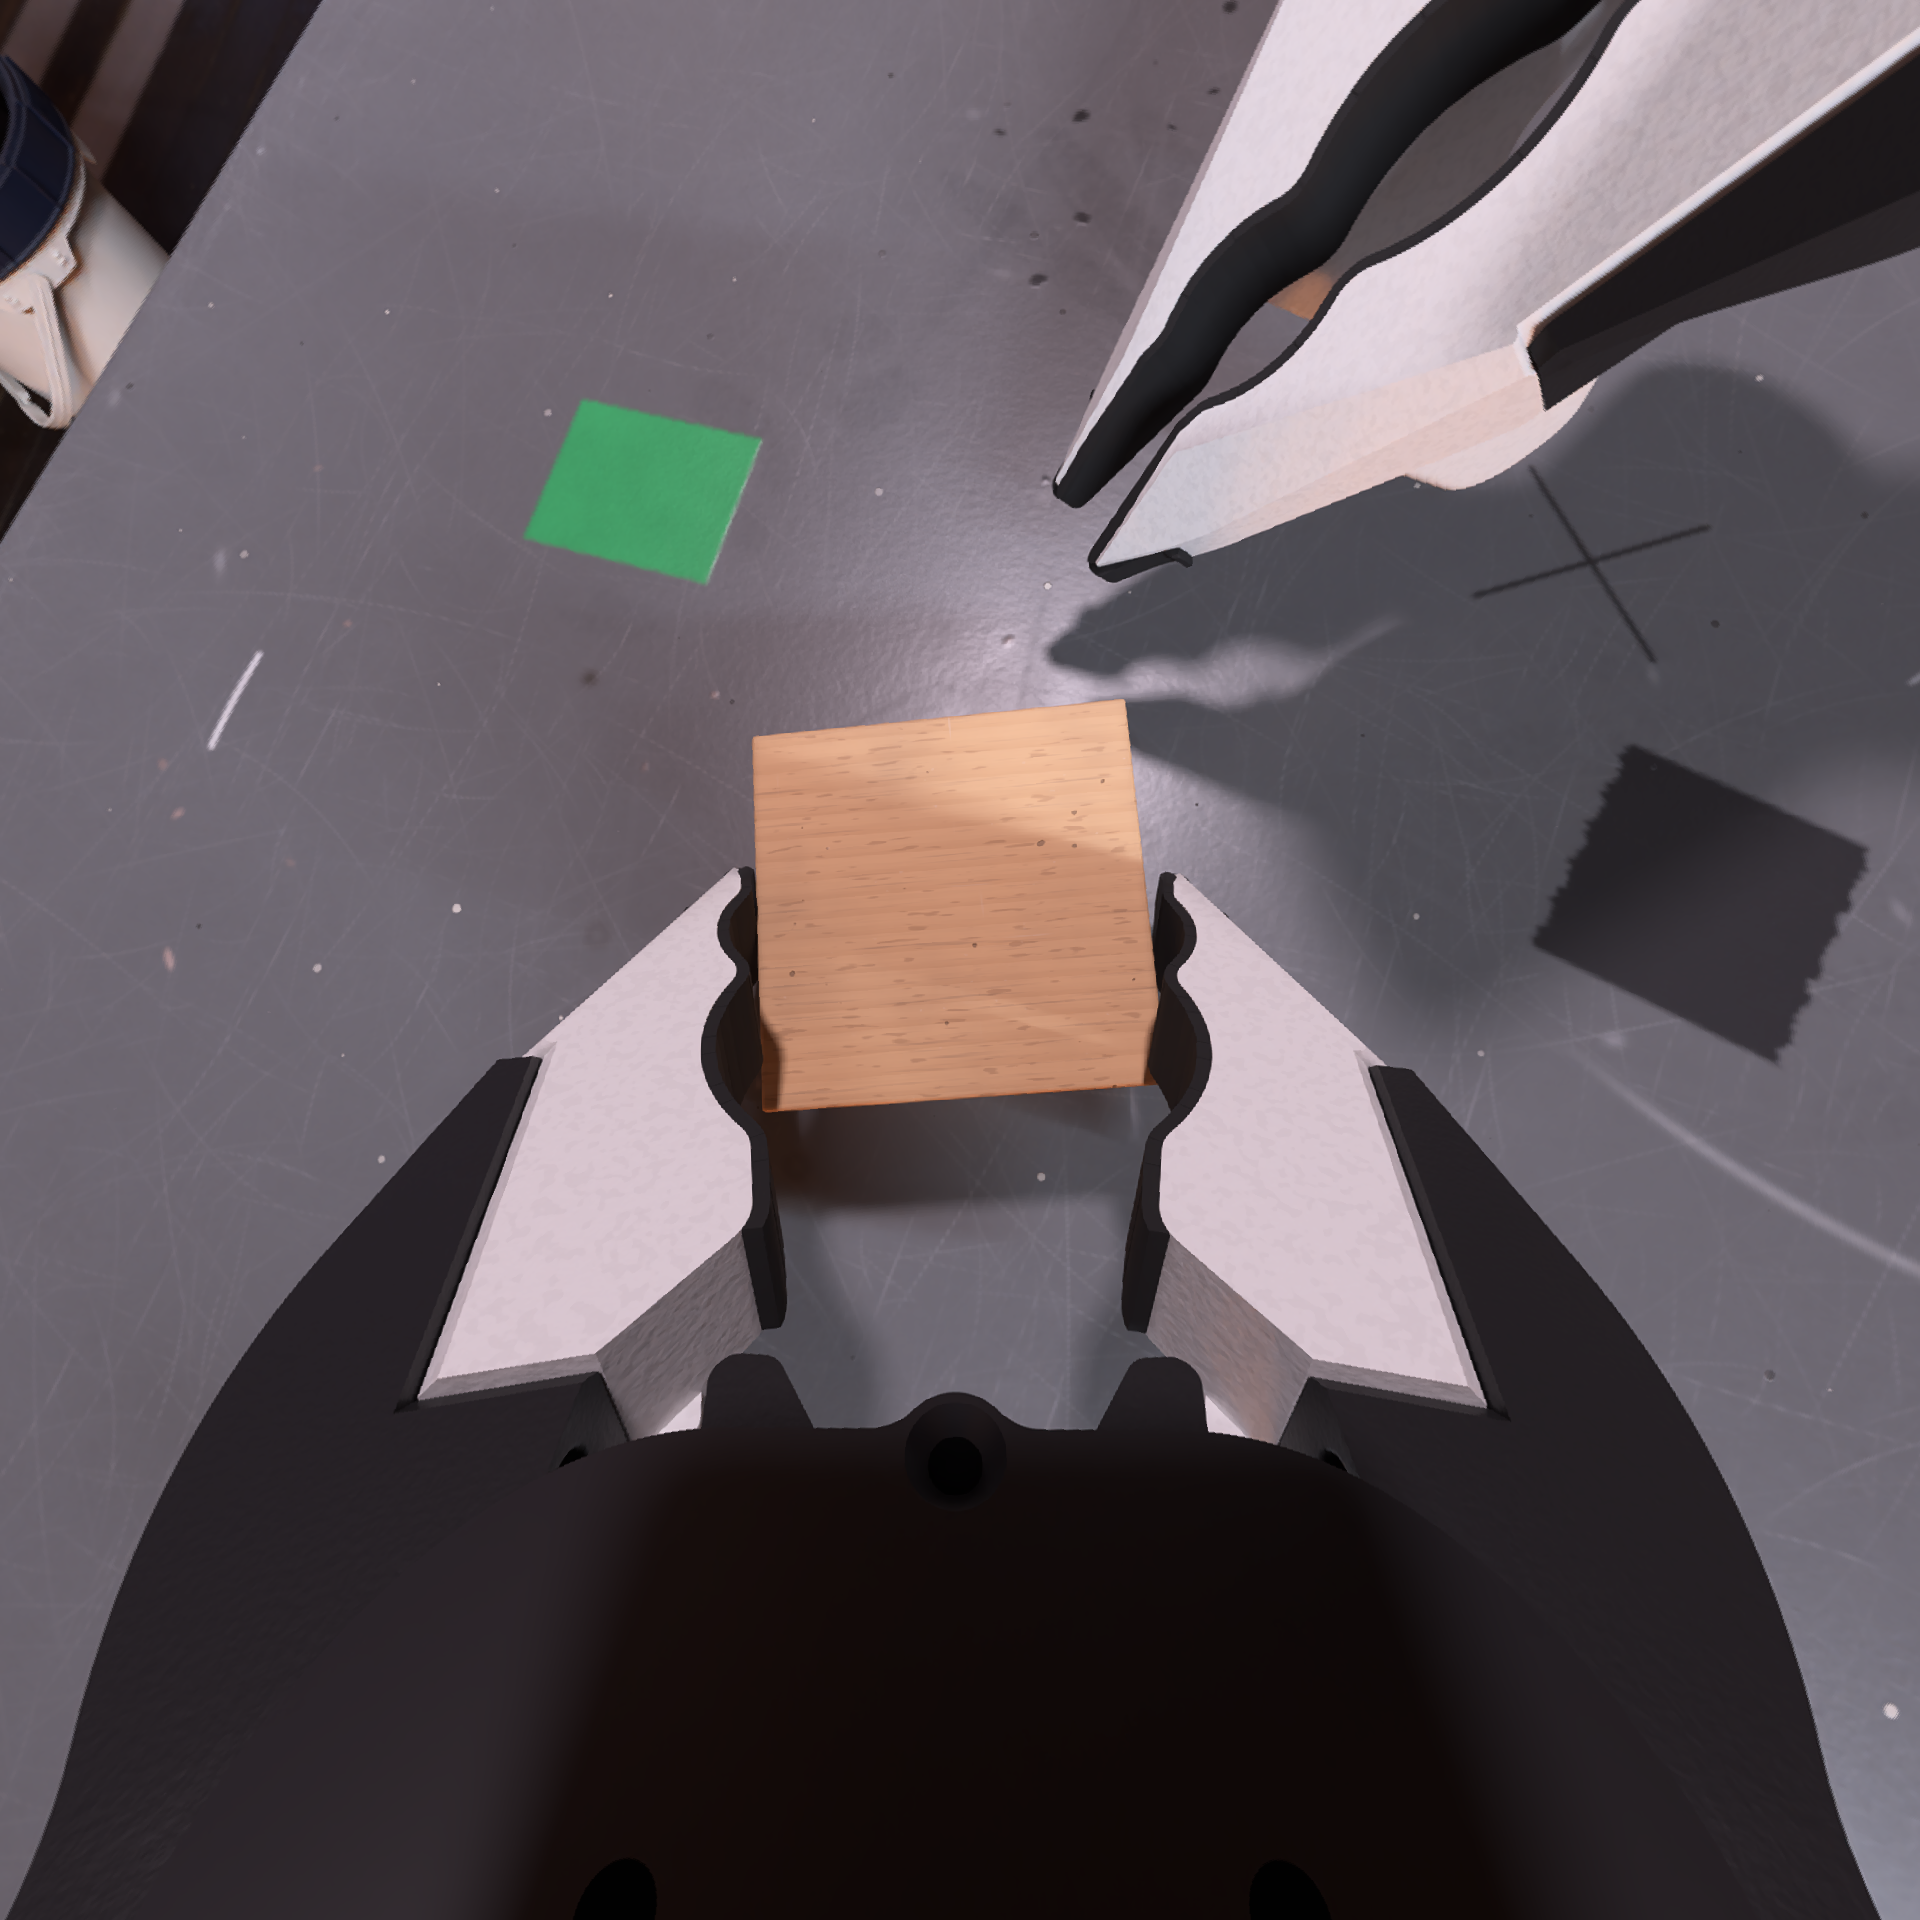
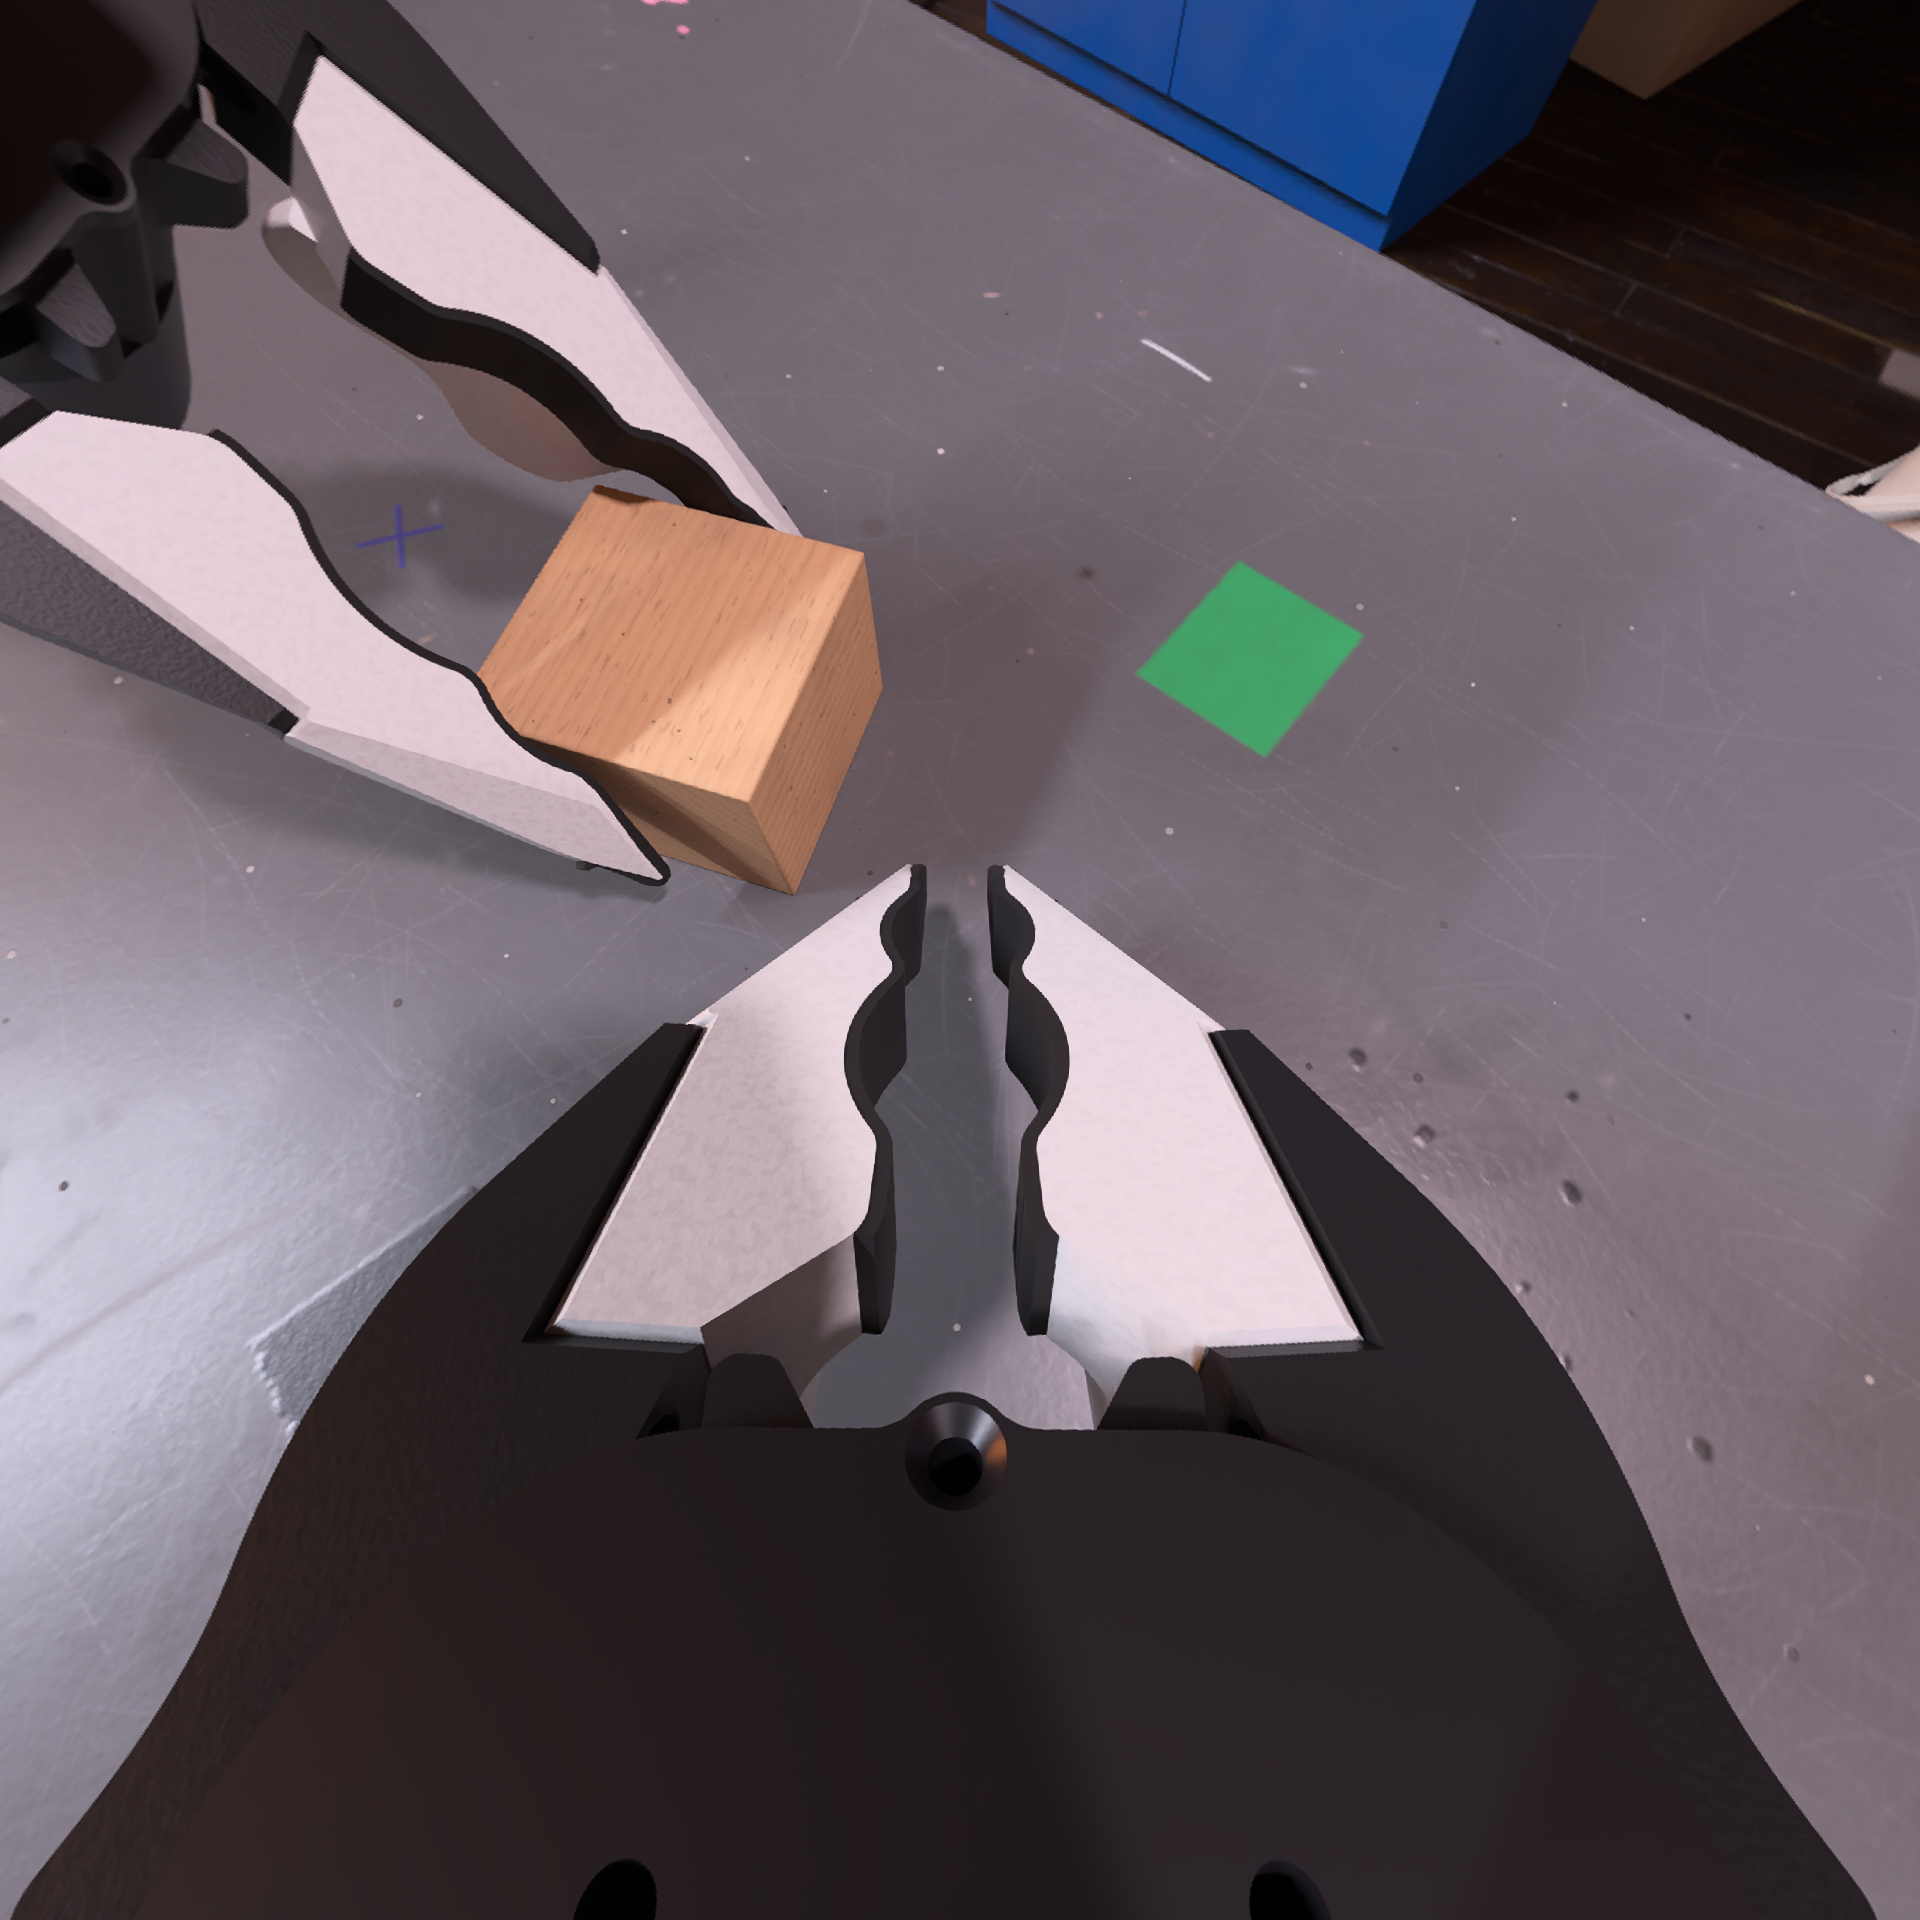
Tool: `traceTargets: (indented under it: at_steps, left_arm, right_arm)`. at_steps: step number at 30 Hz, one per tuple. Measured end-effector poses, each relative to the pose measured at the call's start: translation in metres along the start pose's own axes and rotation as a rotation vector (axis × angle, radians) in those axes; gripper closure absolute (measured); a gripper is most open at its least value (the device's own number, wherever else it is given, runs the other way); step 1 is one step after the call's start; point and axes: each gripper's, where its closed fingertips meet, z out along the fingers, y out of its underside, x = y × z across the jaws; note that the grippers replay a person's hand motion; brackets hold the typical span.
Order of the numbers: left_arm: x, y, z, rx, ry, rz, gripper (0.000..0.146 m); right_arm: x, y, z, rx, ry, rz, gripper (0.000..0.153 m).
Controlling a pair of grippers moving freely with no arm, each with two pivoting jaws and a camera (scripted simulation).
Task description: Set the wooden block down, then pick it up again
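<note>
The grey worktop point(image 1: 416, 1039) stretched scuffed and speckled under everything, with a blue cabinet point(image 2: 1299, 94) standing beyond its far edge. On it lay a flat green square point(image 1: 644, 488), a dark patch point(image 1: 1704, 904) and a thin pencilled cross point(image 1: 1595, 566).

The left gripper point(image 1: 954, 883) had its jaws clamped on the wooden block point(image 1: 951, 904), one pressing each side face. In the right wrist view the block point(image 2: 686, 675) sat tilted, one low corner looking as if it met the worktop, though I could not tell whether it truly touched.

The right gripper point(image 2: 954, 878) hung just beside that low corner, jaws nearly together with only a thin slit between them, holding nothing.

My worry was the tilt: let go like that, the block would likely tip or roll onto another face and end up skewed for the second grab. The hold was only near the fingertips too, so it might slip. And the right gripper was close enough to knock it.
</note>
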Motion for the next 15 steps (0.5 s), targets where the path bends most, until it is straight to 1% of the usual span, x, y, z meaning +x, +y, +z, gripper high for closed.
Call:
traceTargets:
  at_steps: [4,8,10,13,15]
  left_arm:
    - [0.0018,0.0007,-0.0007,-0.024,-0.026,-0.020,0.070]
    - [0.0023,0.0010,-0.0010,-0.030,-0.035,-0.019,0.070]
    - [0.0025,0.0012,-0.0013,-0.031,-0.042,-0.020,0.070]
    - [0.0030,0.0012,-0.0013,-0.032,-0.051,-0.028,0.070]
    - [0.0035,0.0010,-0.0012,-0.034,-0.062,-0.031,0.070]
  right_arm:
    - [0.0005,0.0049,-0.0007,-0.021,0.025,0.028,0.145]
    - [0.0004,0.0048,-0.0004,-0.006,-0.003,0.080,0.145]
    - [-0.0004,0.0042,-0.0006,0.001,-0.047,0.144,0.145]
    - [-0.0003,0.0040,-0.0009,0.008,-0.116,0.285,0.144]
    - [0.0003,0.0048,-0.0002,0.006,-0.131,0.365,0.145]
